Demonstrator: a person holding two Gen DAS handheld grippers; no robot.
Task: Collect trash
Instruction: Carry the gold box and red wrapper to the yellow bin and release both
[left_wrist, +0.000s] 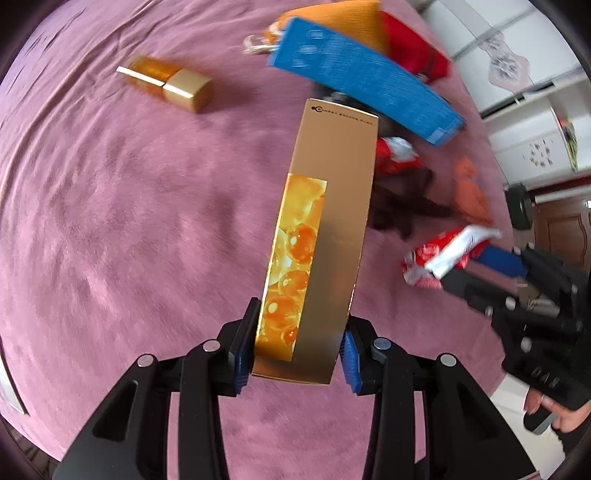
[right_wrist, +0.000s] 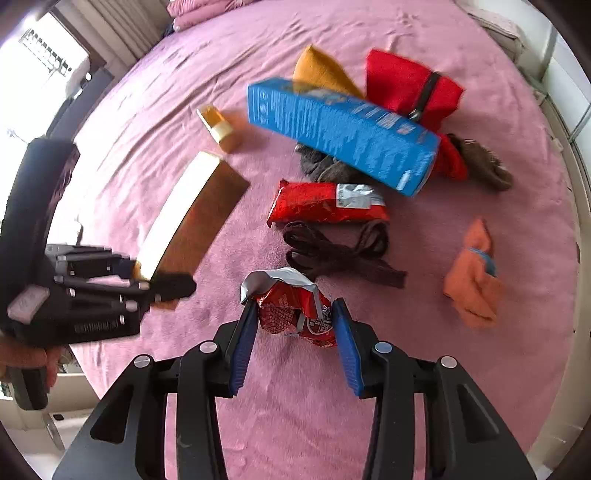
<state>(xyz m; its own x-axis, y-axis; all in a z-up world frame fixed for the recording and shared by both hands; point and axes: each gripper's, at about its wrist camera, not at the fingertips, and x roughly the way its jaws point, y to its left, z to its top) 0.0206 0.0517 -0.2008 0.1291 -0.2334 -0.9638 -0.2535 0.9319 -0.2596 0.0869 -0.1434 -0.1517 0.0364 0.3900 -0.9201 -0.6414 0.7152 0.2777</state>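
My left gripper (left_wrist: 297, 339) is shut on a long gold box (left_wrist: 321, 236) with an orange picture and holds it above the pink bed cover; the box also shows in the right wrist view (right_wrist: 192, 218). My right gripper (right_wrist: 293, 325) is shut on a crumpled red snack wrapper (right_wrist: 291, 310), which also shows in the left wrist view (left_wrist: 443, 254). A blue box (right_wrist: 343, 136) leans on clothes. A flat red snack packet (right_wrist: 328, 203) lies below it. A gold-capped amber bottle (left_wrist: 166, 83) lies at the far left.
On the pink bed cover (right_wrist: 424, 369) lie a red bag (right_wrist: 406, 85), an orange-yellow cloth (right_wrist: 321, 74), grey cloth (right_wrist: 321, 166), a dark brown belt (right_wrist: 343, 254) and an orange cloth (right_wrist: 476, 280). White cupboards (left_wrist: 524, 110) stand beyond the bed.
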